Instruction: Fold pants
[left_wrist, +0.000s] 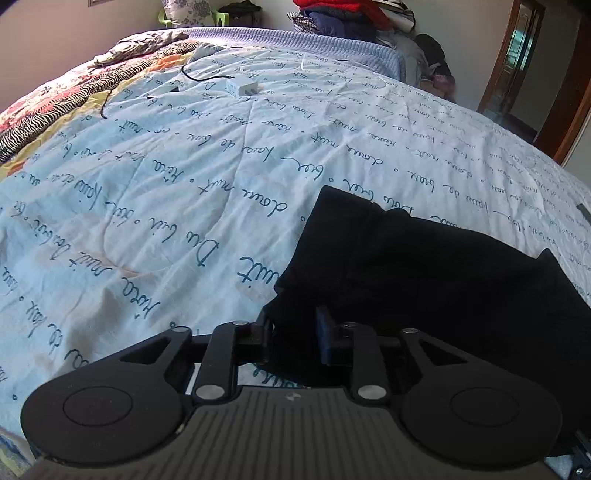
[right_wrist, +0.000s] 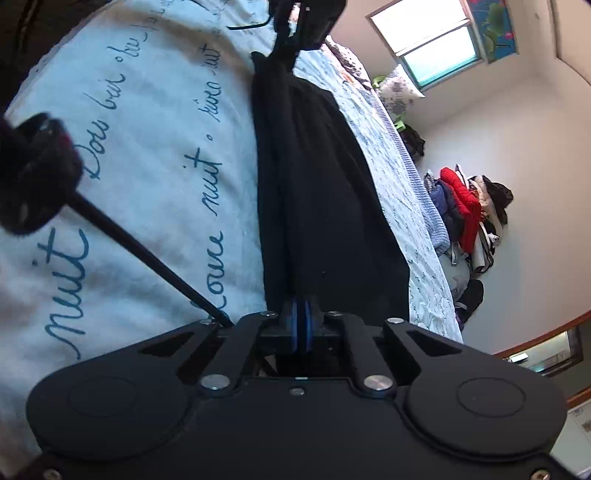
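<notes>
1. The right claw (right_wrist: 302, 325) is pinched tight on one end of the black fabric pants (right_wrist: 325, 206) — its blue pads (right_wrist: 295, 325) meet with only a thin fold of cloth between them.
2. The left claw (left_wrist: 295, 332) grips another edge of the same black pants (left_wrist: 424, 280); dark cloth fills the gap between its fingers, and one blue pad (left_wrist: 324, 332) shows against the fabric.
3. In the right wrist view the pants run away from the claw as a long, narrow black band, stretched over the pale blue quilt printed with dark cursive script (right_wrist: 147, 166), up to the left claw (right_wrist: 295, 33) at the top of the frame.
4. In the left wrist view the pants lie bunched toward the right side of the quilt (left_wrist: 166, 206), which covers the bed.
5. Farther back on the quilt sits a small white plug adapter (left_wrist: 243, 88) with a thin black cable (left_wrist: 195, 75) trailing beside it.
6. A floral and zebra-striped blanket (left_wrist: 55, 107) lies along the far left edge of the bed.
7. Beyond the bed, a heap of clothes — red jacket (right_wrist: 463, 206) among them — is piled against the wall.
</notes>
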